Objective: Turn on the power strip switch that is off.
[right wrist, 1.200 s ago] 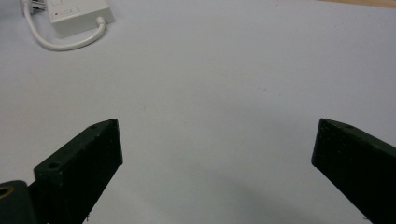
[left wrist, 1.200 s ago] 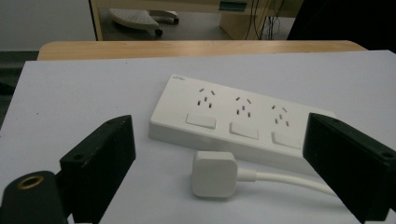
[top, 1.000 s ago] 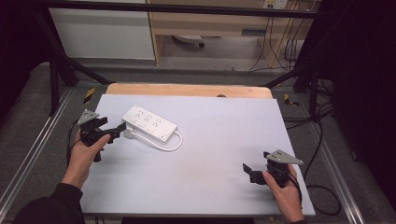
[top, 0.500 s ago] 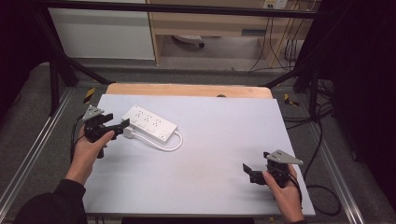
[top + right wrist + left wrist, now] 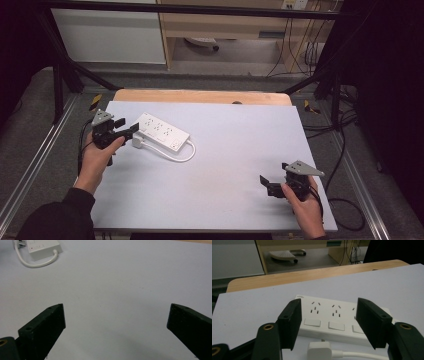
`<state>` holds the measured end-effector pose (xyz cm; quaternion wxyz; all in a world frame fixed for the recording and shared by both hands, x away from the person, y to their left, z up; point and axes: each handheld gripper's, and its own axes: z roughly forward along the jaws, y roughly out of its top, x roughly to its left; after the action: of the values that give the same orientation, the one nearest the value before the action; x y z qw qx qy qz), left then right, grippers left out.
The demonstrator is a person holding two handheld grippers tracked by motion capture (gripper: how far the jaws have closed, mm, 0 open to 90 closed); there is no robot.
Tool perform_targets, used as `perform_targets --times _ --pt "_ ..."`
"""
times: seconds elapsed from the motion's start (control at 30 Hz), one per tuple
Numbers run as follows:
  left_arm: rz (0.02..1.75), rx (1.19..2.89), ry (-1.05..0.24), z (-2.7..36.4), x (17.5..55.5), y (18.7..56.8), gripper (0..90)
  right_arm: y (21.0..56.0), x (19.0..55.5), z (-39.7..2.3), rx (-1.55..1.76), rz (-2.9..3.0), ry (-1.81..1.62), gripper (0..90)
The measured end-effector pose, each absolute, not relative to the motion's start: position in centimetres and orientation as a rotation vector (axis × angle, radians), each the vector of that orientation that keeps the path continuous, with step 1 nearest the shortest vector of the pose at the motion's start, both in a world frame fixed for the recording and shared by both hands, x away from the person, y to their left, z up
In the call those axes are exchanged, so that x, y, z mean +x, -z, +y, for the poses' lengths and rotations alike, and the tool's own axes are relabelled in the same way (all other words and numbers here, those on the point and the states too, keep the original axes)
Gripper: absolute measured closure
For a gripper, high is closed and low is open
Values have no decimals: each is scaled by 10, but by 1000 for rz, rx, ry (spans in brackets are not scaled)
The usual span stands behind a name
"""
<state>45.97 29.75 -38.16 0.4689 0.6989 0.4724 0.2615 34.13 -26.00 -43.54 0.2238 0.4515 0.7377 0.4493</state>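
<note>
Two grippers sitting released: left gripper facing power strip near tabletop left edge; right gripper hovering near front right corner.

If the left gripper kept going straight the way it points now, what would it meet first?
Probably the white plug, lying low between the open jaws of the left gripper, with the power strip just behind it. If the jaws pass above the plug, the strip comes first; height is hard to judge.
</note>
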Motion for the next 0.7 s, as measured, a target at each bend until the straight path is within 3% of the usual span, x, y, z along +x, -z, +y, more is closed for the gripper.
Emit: perform_targets --times 0.3,0.7 --pt "1171 1744 -623 290 472 383 464 435 342 -259 1246 2037 -1242 23" --pt "1200 1740 -568 290 487 392 647 436 343 -259 1248 2039 -1242 23"
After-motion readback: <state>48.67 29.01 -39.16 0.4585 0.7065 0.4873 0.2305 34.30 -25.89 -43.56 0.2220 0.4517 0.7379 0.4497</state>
